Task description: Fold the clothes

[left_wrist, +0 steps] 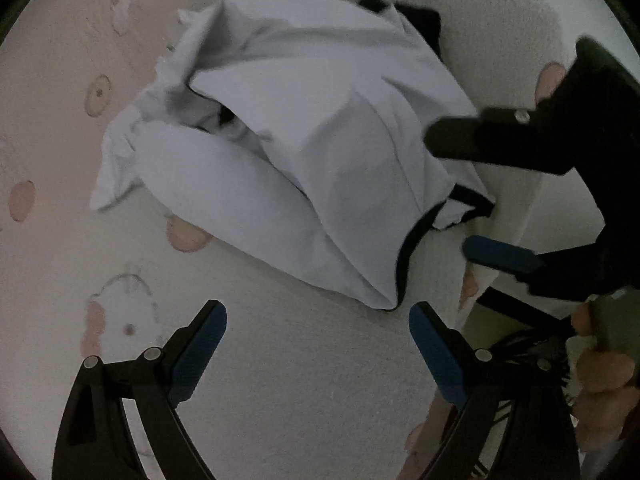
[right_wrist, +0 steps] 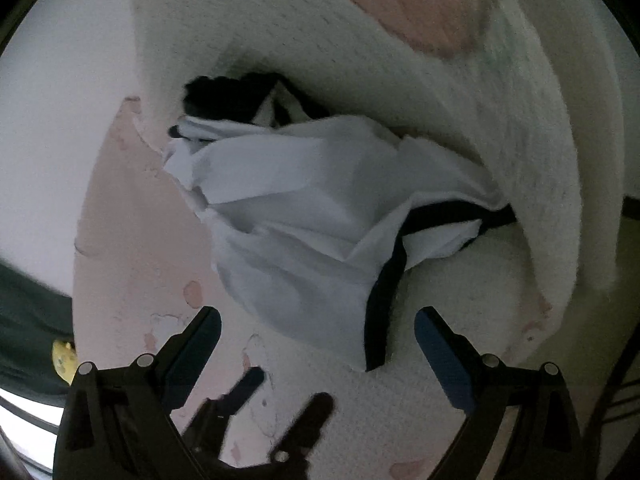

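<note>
Lying in a messy heap, the white garment (left_wrist: pixel 304 152) with its dark trim is filling the middle of the left wrist picture, sitting on a white blanket (left_wrist: pixel 280 380) with pink shapes on it. It is bunching up in big lumps and deep creases, and one dark-edged corner is pointing down toward the bottom middle of the frame. A dark piece of cloth (left_wrist: pixel 416 16) is peeking out behind it at the upper middle (maybe another piece of clothing, I cannot tell).

No neat fold is showing anywhere, so the garment is looking crumpled, not folded. By my guess it is needing to be spread flat and folded into a tidy shape.

The left gripper (left_wrist: pixel 318 316) is hanging over the blanket at the bottom of its frame, with its blue-padded fingers spread wide and nothing between them. The right gripper (right_wrist: pixel 318 320) is doing the same in its own picture, wide open and holding nothing, with the dark-edged corner of the garment (right_wrist: pixel 320 208) lying just ahead of it. In the left picture the right gripper is reaching in from the right edge, close beside the garment, and a hand (left_wrist: pixel 604 376) is gripping its handle at the lower right.
</note>
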Motion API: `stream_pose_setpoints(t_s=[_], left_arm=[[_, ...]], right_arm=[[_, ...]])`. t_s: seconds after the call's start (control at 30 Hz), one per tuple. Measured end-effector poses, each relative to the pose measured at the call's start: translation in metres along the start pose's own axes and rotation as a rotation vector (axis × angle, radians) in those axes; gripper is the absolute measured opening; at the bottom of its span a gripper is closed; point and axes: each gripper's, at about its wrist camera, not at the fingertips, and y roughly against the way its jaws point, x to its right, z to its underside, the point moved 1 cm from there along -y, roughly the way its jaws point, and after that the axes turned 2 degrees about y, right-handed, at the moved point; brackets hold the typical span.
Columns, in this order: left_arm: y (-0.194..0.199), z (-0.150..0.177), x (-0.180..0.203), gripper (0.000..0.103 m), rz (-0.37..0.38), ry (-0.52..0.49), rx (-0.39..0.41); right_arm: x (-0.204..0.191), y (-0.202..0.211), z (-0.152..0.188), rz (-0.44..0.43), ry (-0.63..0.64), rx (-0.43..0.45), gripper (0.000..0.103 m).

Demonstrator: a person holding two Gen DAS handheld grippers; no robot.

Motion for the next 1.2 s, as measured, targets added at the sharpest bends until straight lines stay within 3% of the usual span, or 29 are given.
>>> stream_pose_setpoints(t_s=[0.2, 0.3, 0.5, 0.63, 0.73, 0.8, 0.87, 1.0, 1.07, 1.2], left_arm=[[-0.026, 0.003, 0.000, 0.093, 0.064, 0.072, -0.021], [-0.030, 0.004, -0.005, 0.093, 0.097, 0.117, 0.037], [-0.038, 0.005, 0.009, 0.094, 0.047, 0.036, 0.068], [-0.039, 0.006, 0.012, 0.095, 0.046, 0.038, 0.079], [-0.039, 0.003, 0.012, 0.095, 0.052, 0.052, 0.074], [-0.039, 0.002, 0.013, 0.093, 0.049, 0.056, 0.072], [-0.038, 0.000, 0.014, 0.086, 0.042, 0.059, 0.071], [-0.035, 0.000, 0.014, 0.078, 0.046, 0.070, 0.073], [-0.033, 0.002, 0.014, 0.054, 0.057, 0.076, 0.075], [-0.025, 0.004, 0.016, 0.036, 0.110, 0.092, 0.085]], right_arm=[[0.014, -0.015, 0.008, -0.101, -0.056, -0.022, 0.097], [0.024, -0.021, 0.007, -0.166, -0.104, -0.038, 0.097], [0.038, -0.014, 0.014, -0.157, -0.119, -0.058, 0.095], [0.043, -0.003, 0.025, -0.159, -0.122, -0.058, 0.090], [0.048, 0.007, 0.033, -0.161, -0.131, -0.053, 0.079], [0.049, 0.015, 0.039, -0.137, -0.119, -0.050, 0.061], [0.050, 0.022, 0.045, -0.112, -0.108, -0.048, 0.044], [0.040, 0.035, 0.066, -0.075, -0.044, -0.053, 0.025], [0.034, 0.044, 0.076, -0.077, -0.019, -0.049, 0.018], [0.025, 0.074, 0.101, -0.112, 0.016, -0.043, 0.012]])
